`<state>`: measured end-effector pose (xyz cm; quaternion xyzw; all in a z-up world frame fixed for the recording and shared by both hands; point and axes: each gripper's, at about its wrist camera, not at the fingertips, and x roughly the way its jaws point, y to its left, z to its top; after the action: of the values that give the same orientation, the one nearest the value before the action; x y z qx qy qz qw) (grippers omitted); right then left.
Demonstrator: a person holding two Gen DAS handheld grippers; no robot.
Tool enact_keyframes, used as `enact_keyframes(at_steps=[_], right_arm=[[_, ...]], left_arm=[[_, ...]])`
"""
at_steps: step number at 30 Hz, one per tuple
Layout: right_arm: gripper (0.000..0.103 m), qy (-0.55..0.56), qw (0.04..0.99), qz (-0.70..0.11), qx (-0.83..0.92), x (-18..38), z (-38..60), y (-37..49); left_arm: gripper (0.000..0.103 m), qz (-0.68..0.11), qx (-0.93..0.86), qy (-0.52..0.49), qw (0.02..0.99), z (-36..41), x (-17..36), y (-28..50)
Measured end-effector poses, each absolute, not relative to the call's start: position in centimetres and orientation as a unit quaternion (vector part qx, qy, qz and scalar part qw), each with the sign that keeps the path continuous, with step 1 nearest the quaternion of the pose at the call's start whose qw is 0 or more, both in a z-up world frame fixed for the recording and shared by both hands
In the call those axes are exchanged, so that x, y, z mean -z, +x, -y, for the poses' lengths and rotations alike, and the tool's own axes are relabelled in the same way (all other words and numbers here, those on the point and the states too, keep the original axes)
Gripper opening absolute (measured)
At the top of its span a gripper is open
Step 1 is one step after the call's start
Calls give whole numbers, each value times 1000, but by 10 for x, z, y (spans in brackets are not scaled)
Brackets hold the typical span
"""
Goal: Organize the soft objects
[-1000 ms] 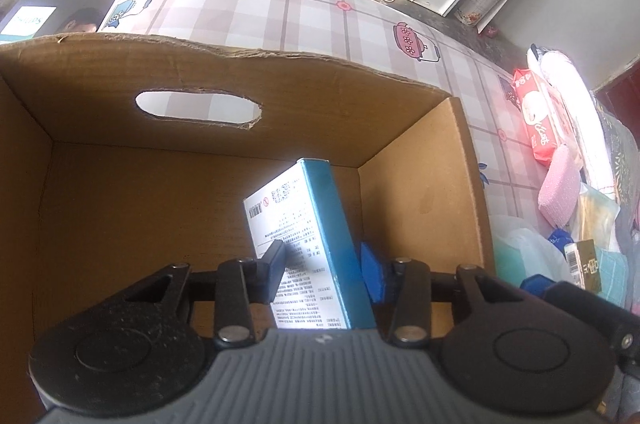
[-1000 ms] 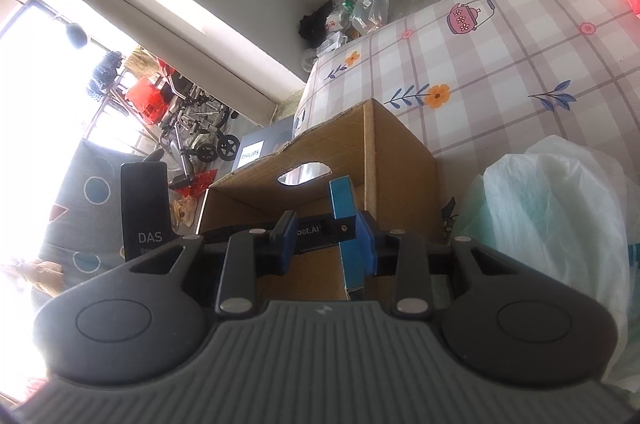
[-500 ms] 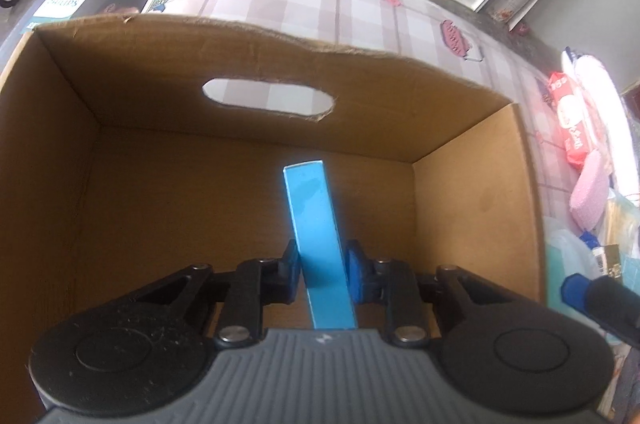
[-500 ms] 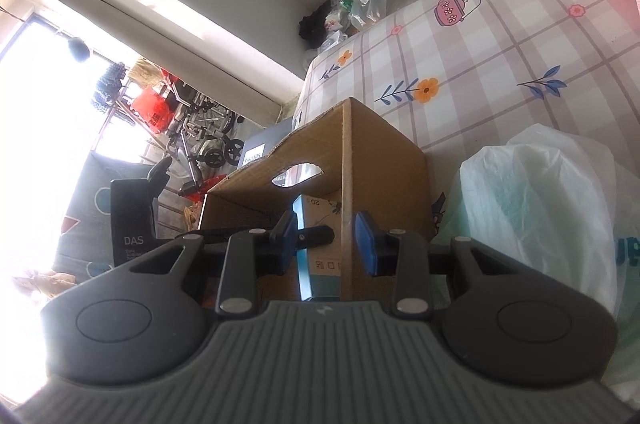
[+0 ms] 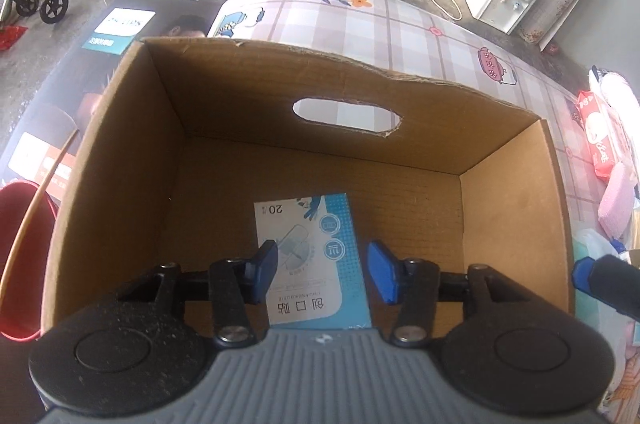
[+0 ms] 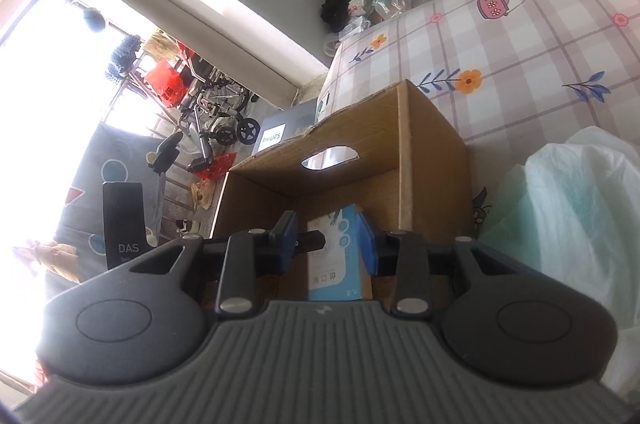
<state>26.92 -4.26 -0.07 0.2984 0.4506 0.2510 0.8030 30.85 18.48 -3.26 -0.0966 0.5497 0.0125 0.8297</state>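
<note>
While its jaws are opening, the left claw hangs over the cardboard box with nothing pinched: the blue-and-white plaster carton lies flat on the box floor just below and between the 2 pads, clear of both. Beyond the carton, the far wall carries a handle cutout. To the claw's right, outside the box, a pink sponge and a red wipes pack wait on the plaid tabletop. The right claw is pressed nearly together and empty, with the box ahead of it and a pale plastic bag to its right. Withdrawing carelessly, a pad could catch the carton's edge or the box rim and drag either askew.
</note>
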Motion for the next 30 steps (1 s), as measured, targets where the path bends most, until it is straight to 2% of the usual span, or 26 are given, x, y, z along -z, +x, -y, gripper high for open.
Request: enact_keyframes(at_steps=[4,8,9,12,14,24,25,28,30], right_arm=[[33,297,802,-452,-253,0,39,265],[33,296,802,-457,-246,5,42,259],[33,295,803,-457,-246,6,43,257],[33,292,806,-452,-245,4,49,251],[33,291,810,-447,-242,3,57,247],[33,321,811,-441,-211,14,110,235],[33,322,811,-440,-210,14,114,234],[33,314,811,-440,-222,12,117,231],[33,301,809,-444,-242,7,105,232]], left_arm=[[62,-569,1,-87,818,-181,42,310],[62,-611,-12,-74,788,-172,68,315],[67,-608,-19,-65,791,-168,71,314],[58,-601,-12,-42,798,-154,69,316],[46,-600,-1,-43,799,-145,67,320],[39,-606,21,-73,792,-108,68,344],[40,-599,19,-68,798,-109,64,341],[53,-577,6,-59,815,-123,48,328],[55,-570,-4,-72,818,-140,38,320]])
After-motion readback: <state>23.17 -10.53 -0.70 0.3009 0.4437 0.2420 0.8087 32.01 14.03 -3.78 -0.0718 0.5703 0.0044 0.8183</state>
